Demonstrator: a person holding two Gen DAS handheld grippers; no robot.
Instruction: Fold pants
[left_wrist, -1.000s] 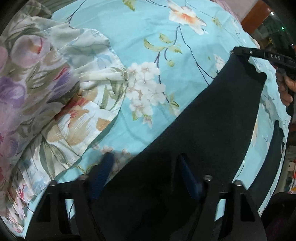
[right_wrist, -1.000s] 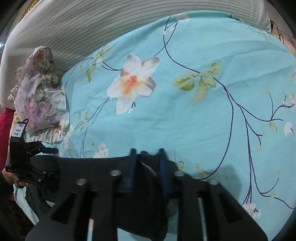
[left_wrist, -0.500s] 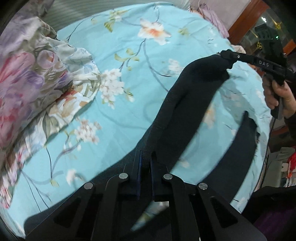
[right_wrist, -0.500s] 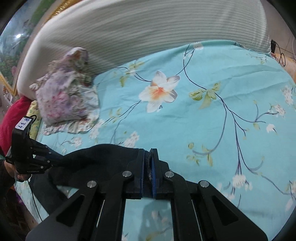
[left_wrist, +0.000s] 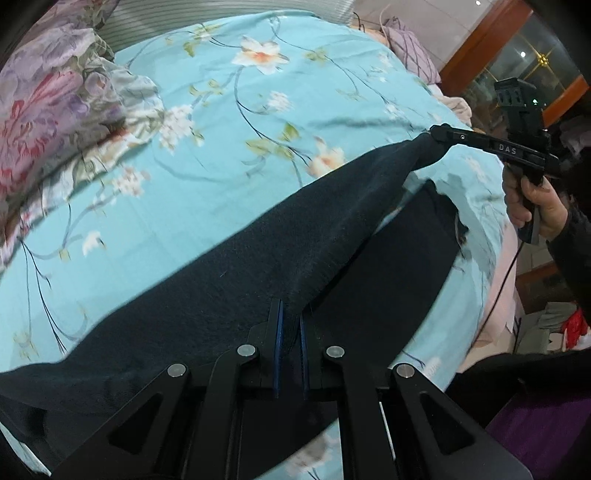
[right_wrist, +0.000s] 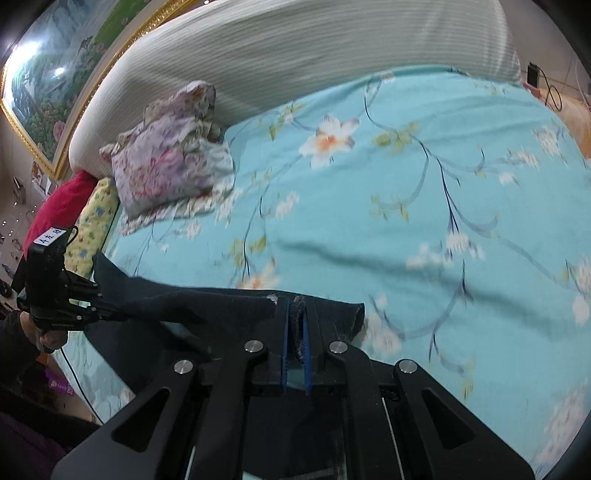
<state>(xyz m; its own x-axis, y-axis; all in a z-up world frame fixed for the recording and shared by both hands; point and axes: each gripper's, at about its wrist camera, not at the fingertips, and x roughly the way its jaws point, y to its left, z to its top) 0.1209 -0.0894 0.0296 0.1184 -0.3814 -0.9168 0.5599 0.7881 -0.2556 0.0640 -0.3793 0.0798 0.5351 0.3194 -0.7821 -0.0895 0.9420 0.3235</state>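
Observation:
Dark navy pants (left_wrist: 266, 258) hang stretched in the air above a turquoise floral bedsheet (left_wrist: 229, 155). My left gripper (left_wrist: 290, 325) is shut on one end of the lifted leg. My right gripper (right_wrist: 295, 317) is shut on the other end, at a hem (right_wrist: 332, 314); it also shows in the left wrist view (left_wrist: 439, 138) at the far right. The left gripper shows in the right wrist view (right_wrist: 94, 299) at the left edge. A second leg (left_wrist: 399, 266) hangs lower, under the stretched one.
A crumpled floral quilt (right_wrist: 173, 162) lies at the head of the bed by a striped grey headboard (right_wrist: 295, 55). A red and a yellow pillow (right_wrist: 92, 214) sit past the bed's left side. Wooden furniture (left_wrist: 491, 48) stands beyond the bed's far edge.
Both grippers have closed on the pants and lifted them off the sheet. The fabric is now pulled taut between them, higher above the bed.

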